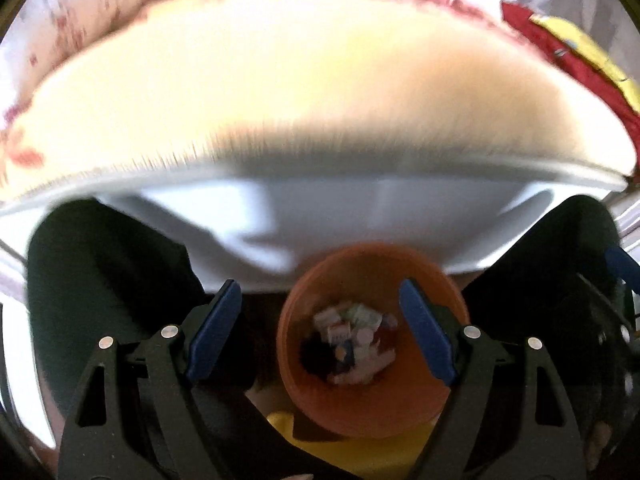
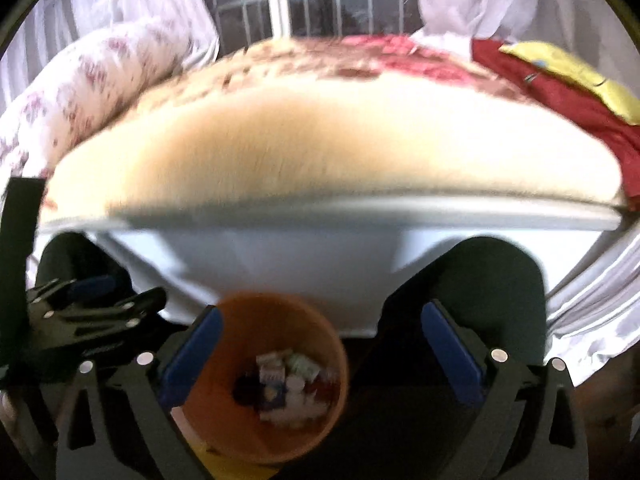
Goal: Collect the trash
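Note:
An orange bin (image 1: 372,412) stands on the floor at the foot of a bed, and its bottom holds several bits of trash (image 1: 352,344): small cartons, white scraps and something dark. My left gripper (image 1: 320,292) hangs above the bin, open, with nothing between its blue pads. In the right wrist view the same bin (image 2: 224,412) and trash (image 2: 288,388) sit low and left of centre. My right gripper (image 2: 322,312) is open wide and empty above it. The left gripper (image 2: 100,304) shows at that view's left edge.
A bed with a fluffy cream blanket (image 1: 300,100) and a white side (image 1: 360,220) fills the space behind the bin. Dark-trousered knees (image 1: 100,280) flank the bin. Red and yellow cloth (image 2: 560,80) and a floral quilt (image 2: 80,92) lie on the bed. Something yellow (image 1: 360,452) lies under the bin.

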Demonstrator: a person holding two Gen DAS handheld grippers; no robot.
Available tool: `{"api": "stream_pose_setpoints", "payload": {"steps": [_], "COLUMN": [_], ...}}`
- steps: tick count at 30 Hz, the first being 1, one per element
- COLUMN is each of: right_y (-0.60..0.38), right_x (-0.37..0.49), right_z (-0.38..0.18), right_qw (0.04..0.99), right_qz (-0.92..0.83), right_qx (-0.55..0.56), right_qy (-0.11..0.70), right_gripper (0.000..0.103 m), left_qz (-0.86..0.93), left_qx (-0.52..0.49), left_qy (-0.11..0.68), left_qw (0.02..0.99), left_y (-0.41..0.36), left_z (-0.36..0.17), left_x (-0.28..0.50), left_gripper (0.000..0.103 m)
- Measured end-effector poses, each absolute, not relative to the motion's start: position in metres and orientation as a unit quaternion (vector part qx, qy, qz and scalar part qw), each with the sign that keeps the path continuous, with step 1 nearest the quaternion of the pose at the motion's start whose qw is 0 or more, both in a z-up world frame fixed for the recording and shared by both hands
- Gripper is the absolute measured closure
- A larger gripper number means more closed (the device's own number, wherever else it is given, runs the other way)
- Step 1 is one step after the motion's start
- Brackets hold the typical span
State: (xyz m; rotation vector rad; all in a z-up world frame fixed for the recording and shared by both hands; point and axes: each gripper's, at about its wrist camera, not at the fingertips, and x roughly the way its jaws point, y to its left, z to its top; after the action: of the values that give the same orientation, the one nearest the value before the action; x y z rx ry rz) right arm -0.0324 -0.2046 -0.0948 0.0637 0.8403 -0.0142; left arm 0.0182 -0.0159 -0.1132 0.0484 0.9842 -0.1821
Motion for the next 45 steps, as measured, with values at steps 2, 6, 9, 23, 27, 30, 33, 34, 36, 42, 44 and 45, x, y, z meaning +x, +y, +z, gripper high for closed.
{"api": "stream_pose_setpoints", "payload": {"steps": [2, 6, 9, 23, 27, 30, 33, 34, 36, 42, 44, 45], "right_y": [-0.208, -0.211, -0.213, -0.205, -0.204, -0.205, -0.204, -0.205, -0.205, -0.205, -0.205, -0.205], "right_x": [-0.029, -0.031, -0.036, -0.042, -0.043, -0.043, -0.043, -0.043, -0.043, -0.045, -0.045, -0.045], "right_z": [-0.09, -0.083, -0.081, -0.08, -0.08, -0.08, -0.079, -0.079, -0.079, -0.078, -0.077, -0.077], "right_qw": [0.916, 0.922, 0.923, 0.925, 0.925, 0.925, 0.925, 0.925, 0.925, 0.926, 0.926, 0.926], "right_qz": [-0.022, -0.042, -0.047, -0.044, -0.044, -0.043, -0.044, -0.043, -0.043, -0.043, -0.043, -0.043], "right_qx": [0.037, 0.053, 0.057, 0.047, 0.045, 0.044, 0.044, 0.044, 0.044, 0.044, 0.043, 0.044], "right_qy": [0.4, 0.382, 0.377, 0.375, 0.375, 0.376, 0.375, 0.375, 0.375, 0.373, 0.372, 0.372], "right_gripper": [0.005, 0.005, 0.005, 0.005, 0.005, 0.005, 0.005, 0.005, 0.005, 0.005, 0.005, 0.005], "left_qz": [-0.09, -0.095, -0.095, -0.095, -0.097, -0.096, -0.097, -0.097, -0.097, -0.097, -0.097, -0.097], "left_qx": [0.024, 0.027, 0.032, 0.016, 0.014, 0.014, 0.014, 0.015, 0.015, 0.014, 0.015, 0.015], "left_qy": [0.447, 0.402, 0.397, 0.396, 0.397, 0.397, 0.397, 0.397, 0.396, 0.396, 0.395, 0.394], "left_qw": [0.89, 0.91, 0.912, 0.913, 0.912, 0.913, 0.912, 0.913, 0.913, 0.913, 0.913, 0.914], "left_y": [-0.017, -0.02, -0.023, -0.018, -0.017, -0.017, -0.017, -0.017, -0.017, -0.017, -0.017, -0.017], "left_z": [-0.099, -0.08, -0.081, -0.085, -0.086, -0.086, -0.086, -0.086, -0.086, -0.086, -0.086, -0.085], "left_x": [0.013, 0.002, 0.0, -0.003, -0.003, -0.003, -0.003, -0.003, -0.003, -0.003, -0.004, -0.004], "left_gripper": [0.014, 0.014, 0.014, 0.014, 0.014, 0.014, 0.014, 0.014, 0.014, 0.014, 0.014, 0.014]}}
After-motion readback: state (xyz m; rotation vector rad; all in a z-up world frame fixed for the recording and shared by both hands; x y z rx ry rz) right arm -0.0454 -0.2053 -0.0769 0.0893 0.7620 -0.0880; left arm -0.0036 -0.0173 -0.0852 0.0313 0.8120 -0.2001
